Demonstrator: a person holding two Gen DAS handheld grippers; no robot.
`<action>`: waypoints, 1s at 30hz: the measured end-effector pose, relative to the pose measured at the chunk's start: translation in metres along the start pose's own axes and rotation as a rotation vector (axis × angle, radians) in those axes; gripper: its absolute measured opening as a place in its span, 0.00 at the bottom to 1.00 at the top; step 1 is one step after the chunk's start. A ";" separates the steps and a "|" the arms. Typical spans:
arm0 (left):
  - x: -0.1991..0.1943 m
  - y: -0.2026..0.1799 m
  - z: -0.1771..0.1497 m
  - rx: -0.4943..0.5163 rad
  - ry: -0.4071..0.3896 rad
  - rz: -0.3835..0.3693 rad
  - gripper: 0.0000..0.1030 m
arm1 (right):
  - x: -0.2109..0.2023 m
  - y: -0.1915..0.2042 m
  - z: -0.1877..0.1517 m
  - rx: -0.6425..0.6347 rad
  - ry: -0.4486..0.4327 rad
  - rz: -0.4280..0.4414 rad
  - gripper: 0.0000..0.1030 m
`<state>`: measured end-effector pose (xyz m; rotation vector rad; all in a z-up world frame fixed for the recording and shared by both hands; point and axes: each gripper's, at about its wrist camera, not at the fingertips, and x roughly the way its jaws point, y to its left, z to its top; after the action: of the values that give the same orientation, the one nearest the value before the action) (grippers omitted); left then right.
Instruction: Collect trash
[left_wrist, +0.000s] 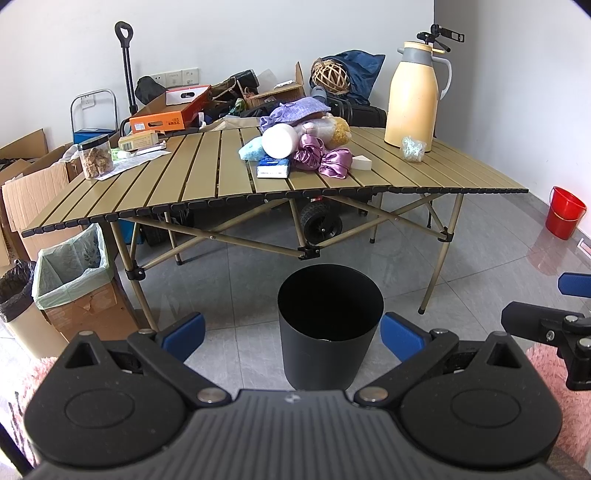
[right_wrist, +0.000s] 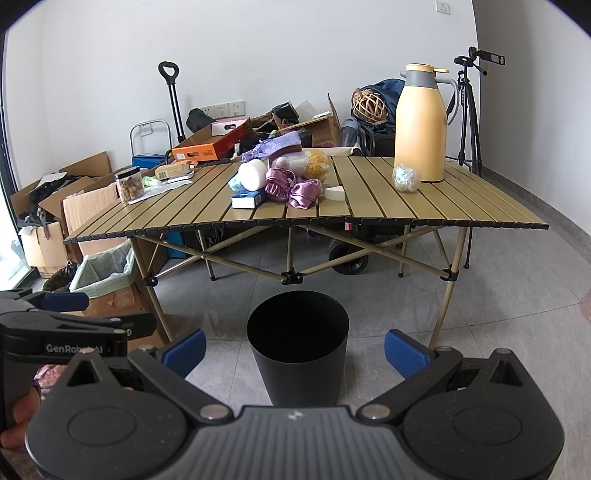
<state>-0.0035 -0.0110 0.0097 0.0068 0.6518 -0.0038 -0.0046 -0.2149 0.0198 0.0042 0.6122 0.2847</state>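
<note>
A white-walled room with a grey tiled floor, cartons stacked along the far side, and a slatted folding bench (left_wrist: 207, 173) standing ahead of both grippers. The left gripper (left_wrist: 291, 328) and the right gripper (right_wrist: 294, 349) are both held low and level, each with its blue-padded jaws spread wide apart and holding nothing. Directly in front of them and below the bench's near edge, a black bin (left_wrist: 330, 325) stands upright on the floor, its open mouth facing up; it sits squarely between the fingers in both wrist views.

The likeliest piece of trash, a crumpled clear wrapper (right_wrist: 406, 178), lies on the bench well beyond the grippers, up and to the right, just beside the base of a yellow thermos jug (right_wrist: 421, 122). It is a roundish wad with no clear long axis, so approach angle should matter little. Judged from the two views, it sits farther right of centre for the left gripper than for the right one, which makes the right gripper the nearer candidate. A blue and white packet (left_wrist: 272, 167) lies ahead and slightly left of centre, touching a heap of purple satin cloth (left_wrist: 325, 158) and soft items at mid-bench; whether it counts as trash cannot be told. Collection looks not yet begun
</note>
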 end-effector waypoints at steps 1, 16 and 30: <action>0.000 0.000 0.000 0.001 0.000 0.000 1.00 | 0.000 -0.001 0.000 0.000 0.000 -0.001 1.00; 0.000 0.000 0.000 0.000 -0.001 0.001 1.00 | 0.000 0.000 0.000 0.000 0.001 0.001 1.00; -0.001 -0.004 0.003 0.005 -0.011 0.007 1.00 | 0.003 -0.002 0.000 0.004 -0.009 -0.002 1.00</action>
<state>-0.0027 -0.0154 0.0129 0.0141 0.6403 0.0008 -0.0017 -0.2157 0.0181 0.0087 0.6043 0.2811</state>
